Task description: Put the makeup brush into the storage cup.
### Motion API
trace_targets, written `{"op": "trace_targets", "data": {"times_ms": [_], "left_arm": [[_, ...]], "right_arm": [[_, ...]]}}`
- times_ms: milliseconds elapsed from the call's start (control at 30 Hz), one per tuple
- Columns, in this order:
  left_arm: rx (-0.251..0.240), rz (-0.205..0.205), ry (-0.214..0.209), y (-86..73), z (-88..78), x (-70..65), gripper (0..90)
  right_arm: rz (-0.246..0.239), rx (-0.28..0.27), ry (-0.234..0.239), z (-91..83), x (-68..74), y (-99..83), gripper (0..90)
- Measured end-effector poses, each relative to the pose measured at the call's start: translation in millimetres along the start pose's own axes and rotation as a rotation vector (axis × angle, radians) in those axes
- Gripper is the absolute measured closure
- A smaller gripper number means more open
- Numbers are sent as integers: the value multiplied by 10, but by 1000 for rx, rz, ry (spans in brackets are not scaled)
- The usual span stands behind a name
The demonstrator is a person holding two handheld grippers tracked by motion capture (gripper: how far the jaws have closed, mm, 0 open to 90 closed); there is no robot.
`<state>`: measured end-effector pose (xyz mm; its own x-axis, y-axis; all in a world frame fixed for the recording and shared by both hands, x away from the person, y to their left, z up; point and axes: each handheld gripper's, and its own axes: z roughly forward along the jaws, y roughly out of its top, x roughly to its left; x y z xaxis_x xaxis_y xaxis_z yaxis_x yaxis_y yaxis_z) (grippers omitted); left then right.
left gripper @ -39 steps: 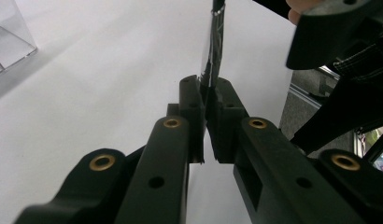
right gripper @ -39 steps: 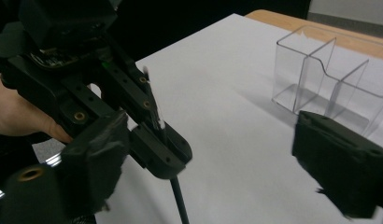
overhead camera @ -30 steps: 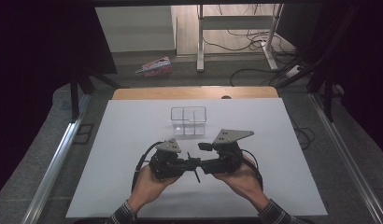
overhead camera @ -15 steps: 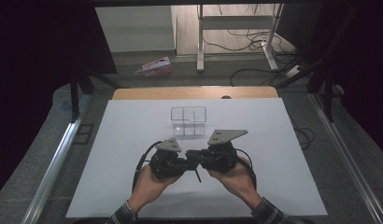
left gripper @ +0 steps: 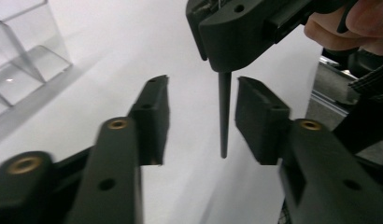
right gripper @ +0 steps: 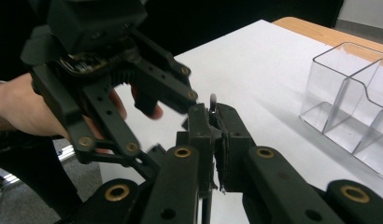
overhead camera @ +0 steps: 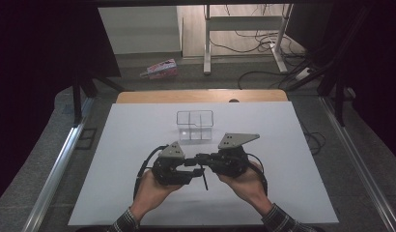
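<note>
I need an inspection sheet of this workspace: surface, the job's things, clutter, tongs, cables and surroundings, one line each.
Surface: white table top, bare apart from the items below; wooden edge at the far side.
Job's things: thin black stick, upright; clear divided box, empty, beyond the hands.
Clutter: nothing seen on the table.
Tongs: right tongs shut on the thin black stick; left tongs have just been opening, the stick stands between their pads untouched.
Cables: a black cable loops from the left tongs.
Surroundings: pink package on the floor; loose floor cables behind the table.
</note>
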<state>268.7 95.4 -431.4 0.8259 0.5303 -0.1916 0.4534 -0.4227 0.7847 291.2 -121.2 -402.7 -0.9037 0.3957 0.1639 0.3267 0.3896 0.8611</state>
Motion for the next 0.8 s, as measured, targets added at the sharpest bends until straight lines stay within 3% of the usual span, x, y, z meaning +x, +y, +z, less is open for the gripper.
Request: {"op": "trace_targets", "data": {"times_ms": [167, 400, 800], "left_arm": [[-4, 8, 35, -36, -1, 9, 366], [-16, 3, 50, -84, -23, 30, 225], [-22, -33, 95, -275, -158, 145, 87]], "right_arm": [[-10, 5, -17, -16, -22, -4, 853], [-11, -3, -31, -50, -66, 1, 853], [-10, -17, -63, -103, -137, -3, 853]]}}
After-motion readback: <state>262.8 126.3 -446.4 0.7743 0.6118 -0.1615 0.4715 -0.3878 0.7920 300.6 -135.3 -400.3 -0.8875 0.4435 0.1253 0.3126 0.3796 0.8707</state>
